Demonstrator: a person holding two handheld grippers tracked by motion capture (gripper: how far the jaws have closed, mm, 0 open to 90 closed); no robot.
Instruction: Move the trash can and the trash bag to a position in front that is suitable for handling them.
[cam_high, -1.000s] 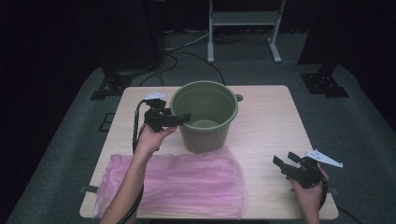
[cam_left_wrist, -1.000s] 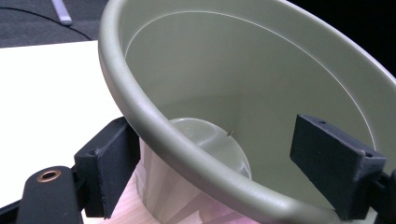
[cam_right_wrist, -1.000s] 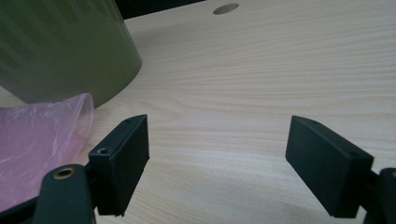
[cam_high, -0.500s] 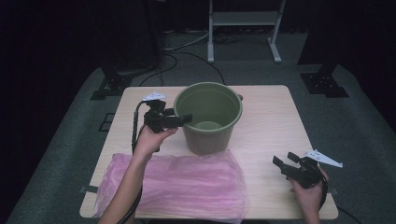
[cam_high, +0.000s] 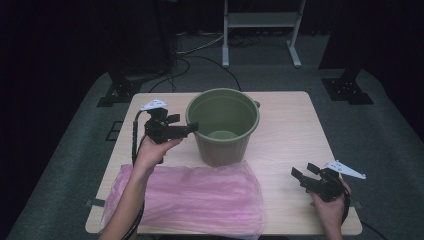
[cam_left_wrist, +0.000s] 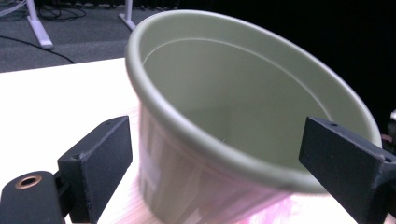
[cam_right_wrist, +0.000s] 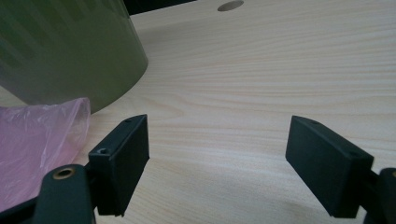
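An empty olive-green bucket (cam_high: 223, 145) stands upright in the middle of the wooden table (cam_high: 295, 120). My left gripper (cam_high: 192, 128) is level beside the bucket's left rim, pointing at it. In the left gripper view the bucket (cam_left_wrist: 224, 93) looms close. The left gripper (cam_left_wrist: 215, 135) has just been opening; the near rim shows in the gap, and neither pad touches it. A pink plastic bag (cam_high: 190, 197) lies flat in front of the bucket. My right gripper (cam_high: 303, 170) rests open near the front right corner; the right gripper (cam_right_wrist: 217, 123) has bare wood between its jaws.
The right gripper view has the bucket wall (cam_right_wrist: 65, 46) and a bag corner (cam_right_wrist: 42, 140) at its left, and a cable hole (cam_right_wrist: 229, 5) in the tabletop beyond. A white metal stand (cam_high: 260, 22), cables and black stand feet (cam_high: 347, 90) are on the floor behind the table.
My left gripper has drawn back a little to the left, off the bucket's rim. The bucket, the bag and the right gripper have not moved.
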